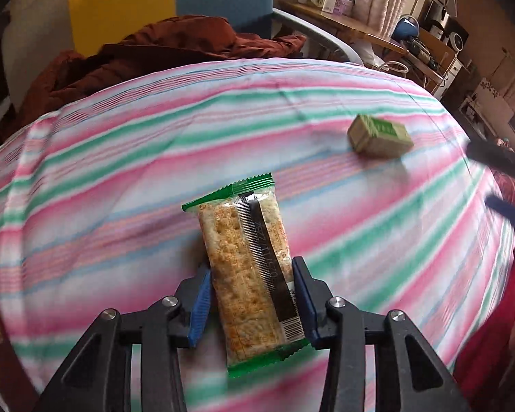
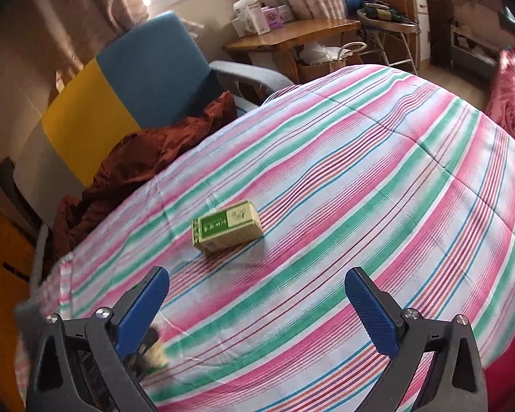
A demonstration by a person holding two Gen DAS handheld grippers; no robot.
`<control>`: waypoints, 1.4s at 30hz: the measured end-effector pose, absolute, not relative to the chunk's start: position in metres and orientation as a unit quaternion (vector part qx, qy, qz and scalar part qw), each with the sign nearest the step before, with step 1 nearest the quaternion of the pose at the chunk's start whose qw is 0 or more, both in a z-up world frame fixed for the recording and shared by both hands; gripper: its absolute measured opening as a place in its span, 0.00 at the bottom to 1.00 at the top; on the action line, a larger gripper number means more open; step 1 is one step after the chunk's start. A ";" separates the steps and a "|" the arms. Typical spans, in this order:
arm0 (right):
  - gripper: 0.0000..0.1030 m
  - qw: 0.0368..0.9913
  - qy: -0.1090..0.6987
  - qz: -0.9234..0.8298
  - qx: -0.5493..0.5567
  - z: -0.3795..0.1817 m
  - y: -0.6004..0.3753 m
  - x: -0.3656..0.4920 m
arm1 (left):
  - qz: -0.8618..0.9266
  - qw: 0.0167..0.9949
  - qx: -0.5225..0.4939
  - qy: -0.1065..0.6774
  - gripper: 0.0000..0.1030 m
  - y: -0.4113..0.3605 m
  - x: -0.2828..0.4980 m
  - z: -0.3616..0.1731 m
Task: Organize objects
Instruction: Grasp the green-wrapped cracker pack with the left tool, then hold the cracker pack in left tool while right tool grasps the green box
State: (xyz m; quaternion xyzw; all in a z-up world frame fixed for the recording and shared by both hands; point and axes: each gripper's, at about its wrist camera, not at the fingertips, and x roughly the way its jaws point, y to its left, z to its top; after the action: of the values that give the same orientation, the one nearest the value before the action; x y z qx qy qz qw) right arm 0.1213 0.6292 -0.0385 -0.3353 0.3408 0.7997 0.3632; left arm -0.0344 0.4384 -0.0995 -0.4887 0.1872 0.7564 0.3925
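Observation:
My left gripper (image 1: 252, 274) is shut on a cracker packet (image 1: 247, 264) with green ends, holding it by its long sides over the striped bedcover (image 1: 120, 171). A small green and tan box (image 1: 379, 135) lies on the cover to the far right of it. In the right wrist view the same box (image 2: 227, 227) lies ahead of my right gripper (image 2: 257, 290), which is open and empty above the cover (image 2: 377, 189). The right gripper's fingers (image 1: 498, 158) show blurred at the right edge of the left wrist view.
A rust-brown quilt (image 2: 137, 161) is heaped at the far edge of the bed against a blue and yellow chair (image 2: 120, 86). A wooden desk (image 2: 292, 34) with boxes stands behind. A red pillow (image 2: 511, 92) lies at the right.

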 end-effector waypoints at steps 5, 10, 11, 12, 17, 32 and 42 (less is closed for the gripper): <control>1.00 0.368 0.317 0.794 -0.364 -0.045 0.626 0.112 | 0.771 0.389 -0.472 0.178 0.43 0.389 -0.023 -0.101; 1.00 0.375 0.288 0.787 -0.397 -0.053 0.620 0.103 | 0.778 0.399 -0.450 0.179 0.43 0.376 -0.017 -0.103; 1.00 0.373 0.283 0.786 -0.404 -0.055 0.619 0.101 | 0.778 0.401 -0.449 0.178 0.43 0.375 -0.017 -0.104; 1.00 0.369 0.279 0.785 -0.412 -0.056 0.617 0.097 | 0.778 0.404 -0.449 0.176 0.43 0.375 -0.019 -0.105; 1.00 0.358 0.228 0.791 -0.441 -0.053 0.613 0.071 | 0.779 0.409 -0.445 0.166 0.44 0.370 -0.018 -0.106; 1.00 0.380 0.209 0.797 -0.421 -0.071 0.656 0.038 | 0.787 0.408 -0.435 0.157 0.44 0.368 -0.016 -0.108; 1.00 0.376 0.189 0.791 -0.444 -0.084 0.659 0.027 | 0.791 0.406 -0.430 0.158 0.45 0.368 -0.015 -0.109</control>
State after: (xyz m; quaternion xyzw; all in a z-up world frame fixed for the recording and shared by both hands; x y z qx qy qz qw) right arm 0.0273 0.6586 -0.0843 -0.4443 0.1885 0.7911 0.3759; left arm -0.0152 0.3677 -0.1089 -0.4295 0.1577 0.7913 0.4055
